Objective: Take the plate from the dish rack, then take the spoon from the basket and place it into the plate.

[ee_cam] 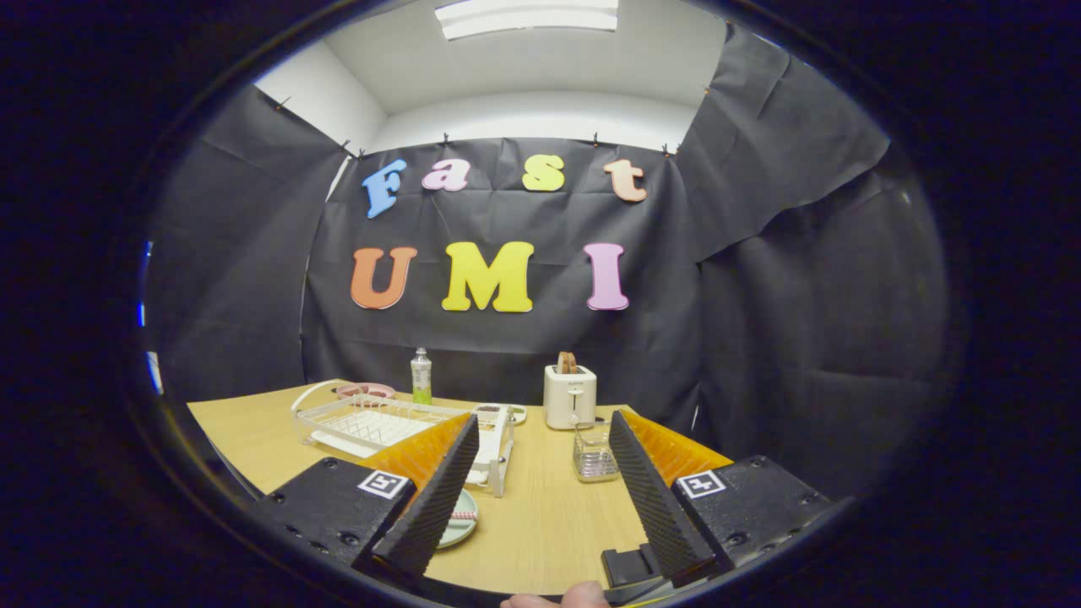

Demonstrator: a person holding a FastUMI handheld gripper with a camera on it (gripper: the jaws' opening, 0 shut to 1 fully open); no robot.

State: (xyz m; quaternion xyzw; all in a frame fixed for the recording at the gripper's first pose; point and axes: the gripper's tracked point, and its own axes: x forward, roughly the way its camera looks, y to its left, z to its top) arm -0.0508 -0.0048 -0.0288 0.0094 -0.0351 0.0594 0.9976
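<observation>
My gripper (542, 420) is open, held above the wooden table (549, 523), with nothing between its fingers. A pale green plate (460, 525) lies flat on the table just beside the left finger, which hides most of it. A small red-and-white striped piece (464, 514) rests on the plate's rim; I cannot tell what it is. The white wire dish rack (372, 420) stands beyond the left finger, and its slots look empty. A small clear basket (594, 458) sits just ahead of the right finger's tip.
A white toaster (570, 397) with a slice of bread in it stands at the back of the table. A green-labelled bottle (420, 377) and a pink dish (365, 390) are behind the rack. A person's fingertip (564, 596) shows under the gripper.
</observation>
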